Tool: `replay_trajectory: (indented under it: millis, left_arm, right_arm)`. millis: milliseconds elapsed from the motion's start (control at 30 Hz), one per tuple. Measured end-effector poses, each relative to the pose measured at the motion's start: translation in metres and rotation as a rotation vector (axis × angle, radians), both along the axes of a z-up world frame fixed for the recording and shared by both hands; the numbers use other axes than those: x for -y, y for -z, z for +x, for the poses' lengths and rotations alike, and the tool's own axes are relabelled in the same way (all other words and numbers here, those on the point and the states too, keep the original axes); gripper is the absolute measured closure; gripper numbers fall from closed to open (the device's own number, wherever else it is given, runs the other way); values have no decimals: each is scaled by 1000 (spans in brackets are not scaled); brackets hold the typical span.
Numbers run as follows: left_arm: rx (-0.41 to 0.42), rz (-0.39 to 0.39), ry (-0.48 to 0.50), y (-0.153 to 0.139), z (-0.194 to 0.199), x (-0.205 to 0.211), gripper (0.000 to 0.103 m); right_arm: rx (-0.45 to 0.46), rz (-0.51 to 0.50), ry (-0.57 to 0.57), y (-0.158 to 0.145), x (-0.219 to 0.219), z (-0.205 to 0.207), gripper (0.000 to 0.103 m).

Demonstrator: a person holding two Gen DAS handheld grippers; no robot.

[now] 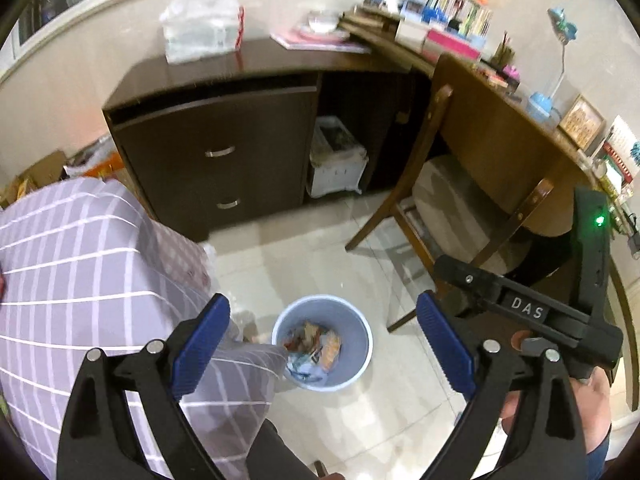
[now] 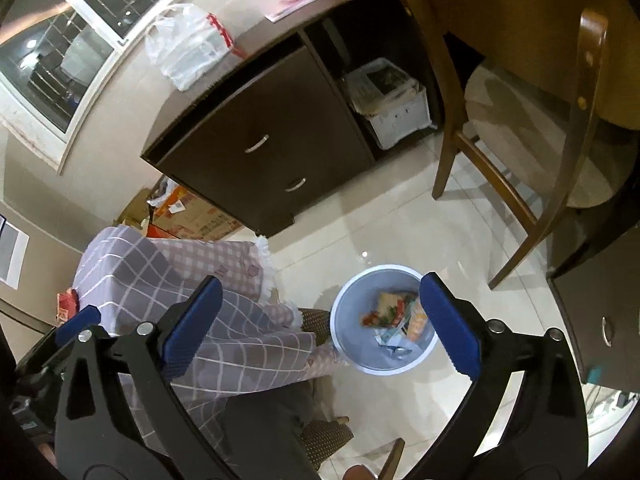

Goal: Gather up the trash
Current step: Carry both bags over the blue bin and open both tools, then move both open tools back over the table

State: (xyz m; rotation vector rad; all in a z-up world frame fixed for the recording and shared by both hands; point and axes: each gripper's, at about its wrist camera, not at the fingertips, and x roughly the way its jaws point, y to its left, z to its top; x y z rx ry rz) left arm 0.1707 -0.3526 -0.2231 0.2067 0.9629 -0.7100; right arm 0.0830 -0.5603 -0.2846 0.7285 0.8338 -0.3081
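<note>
A light blue waste bin (image 1: 357,334) stands on the pale tiled floor, holding several crumpled wrappers (image 1: 316,344). My left gripper (image 1: 323,300) hovers above it, open, with nothing between its blue pads. In the right wrist view the same bin (image 2: 356,300) and its wrappers (image 2: 394,312) lie below and to the right. My right gripper (image 2: 321,279) is open and empty, its right pad overlapping the bin's rim in the picture. The right gripper's black body (image 1: 528,312) shows at the right of the left wrist view, held by a hand.
A lilac checked cloth (image 1: 80,280) covers something left of the bin. Behind stand a dark drawer cabinet (image 1: 216,152) with a white plastic bag (image 1: 200,20) on top, a white crate (image 1: 338,160), a wooden chair (image 1: 452,200) and a cluttered desk (image 1: 500,132). Cardboard boxes (image 2: 188,216) sit by the wall.
</note>
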Motion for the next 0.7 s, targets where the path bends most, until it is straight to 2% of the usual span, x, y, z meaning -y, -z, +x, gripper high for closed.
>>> replay_trajectory:
  millis: [233, 433, 700]
  left_arm:
    - [92, -69, -41, -42, -15, -37, 11]
    - [167, -103, -92, -72, -23, -83, 11]
    - [239, -104, -222, -90, -28, -170, 10]
  right_arm:
    - [90, -62, -41, -55, -34, 2, 6]
    - [179, -115, -138, -106, -89, 15, 6]
    - [220, -146, -289, -136, -167, 39, 6]
